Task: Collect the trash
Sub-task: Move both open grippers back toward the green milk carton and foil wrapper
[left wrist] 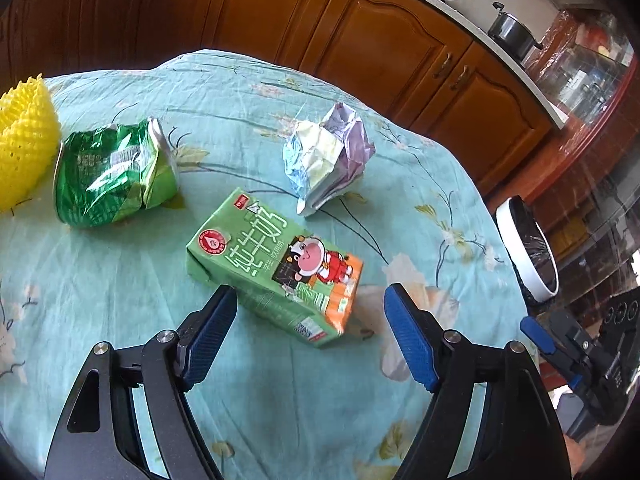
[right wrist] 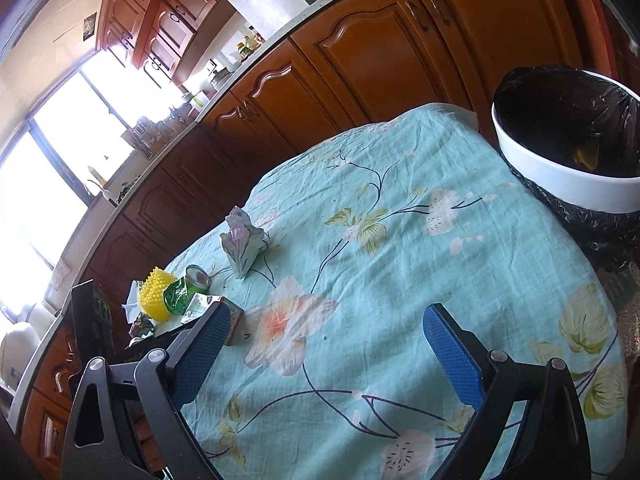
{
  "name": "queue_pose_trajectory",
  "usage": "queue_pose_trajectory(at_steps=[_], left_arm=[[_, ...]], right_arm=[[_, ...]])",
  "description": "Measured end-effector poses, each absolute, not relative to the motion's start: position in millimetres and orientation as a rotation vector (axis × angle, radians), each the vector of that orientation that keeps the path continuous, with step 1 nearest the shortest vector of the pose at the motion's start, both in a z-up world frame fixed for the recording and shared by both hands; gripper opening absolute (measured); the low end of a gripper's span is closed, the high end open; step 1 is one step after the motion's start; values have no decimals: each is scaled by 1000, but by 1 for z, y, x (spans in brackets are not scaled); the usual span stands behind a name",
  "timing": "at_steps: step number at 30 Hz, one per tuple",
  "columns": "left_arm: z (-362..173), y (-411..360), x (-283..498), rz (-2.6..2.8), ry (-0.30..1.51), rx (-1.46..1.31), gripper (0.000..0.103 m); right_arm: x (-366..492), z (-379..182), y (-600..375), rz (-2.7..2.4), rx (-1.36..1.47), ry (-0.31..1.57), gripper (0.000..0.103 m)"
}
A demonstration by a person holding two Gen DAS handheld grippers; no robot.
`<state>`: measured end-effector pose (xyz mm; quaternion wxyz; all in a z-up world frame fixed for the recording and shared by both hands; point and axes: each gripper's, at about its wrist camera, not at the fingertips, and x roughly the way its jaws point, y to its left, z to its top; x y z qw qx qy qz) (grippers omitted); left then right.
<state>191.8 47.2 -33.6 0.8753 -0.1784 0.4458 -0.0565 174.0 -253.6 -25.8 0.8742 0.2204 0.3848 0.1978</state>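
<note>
A green milk carton [left wrist: 276, 264] lies flat on the teal flowered tablecloth [left wrist: 100, 280]. My left gripper [left wrist: 310, 300] is open, with its jaws on either side of the carton's near end, not touching it. Behind it lie a crumpled green snack bag [left wrist: 112, 172], a crumpled silvery wrapper [left wrist: 328, 156] and a yellow foam fruit net [left wrist: 24, 136]. My right gripper [right wrist: 326, 320] is open and empty above the bare cloth [right wrist: 400, 240]. A white bin with a black liner [right wrist: 568, 140] stands past the table's right edge; it also shows in the left wrist view [left wrist: 528, 248].
Wooden kitchen cabinets [left wrist: 380, 48] run behind the table under a counter with a pot [left wrist: 512, 32]. In the right wrist view the trash pile [right wrist: 188, 292] sits far left, with the silvery wrapper [right wrist: 242, 242] nearer the middle. The right gripper shows at the left view's right edge [left wrist: 560, 356].
</note>
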Motion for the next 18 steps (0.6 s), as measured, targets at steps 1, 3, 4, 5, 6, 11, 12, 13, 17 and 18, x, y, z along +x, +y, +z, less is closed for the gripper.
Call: queue_pose_trajectory(at_steps=[1,3,4,5,6,11,12,13,17,18], left_arm=[[-33,47,198,-111,932,-369,78],[-29,46,208,-96,923,-354,78],[-27,44,212,-91,916,-338,79],[-26,40,217,-78,914,-312,80],[-25,36,220,-66,916,-287,80],[-33,27,222,-41,919,-198,75],[-35,28,220,-37,921,-181,65],[-38,29,219,-44,929,-173,63],[-36,38,205,-67,916,-167,55],[-35,41,202,-68,913,-162,52]], right_arm=[[175,-26,-254,410,461,805,98],[176,-26,-255,408,463,806,98],[176,-27,-256,406,463,806,98],[177,-27,-255,406,463,807,98],[178,-27,-255,406,462,808,98],[188,-26,-252,410,455,819,98],[190,-25,-250,413,448,820,98],[192,-24,-248,417,440,819,98],[200,-19,-237,439,406,813,98],[203,-17,-232,447,398,813,98]])
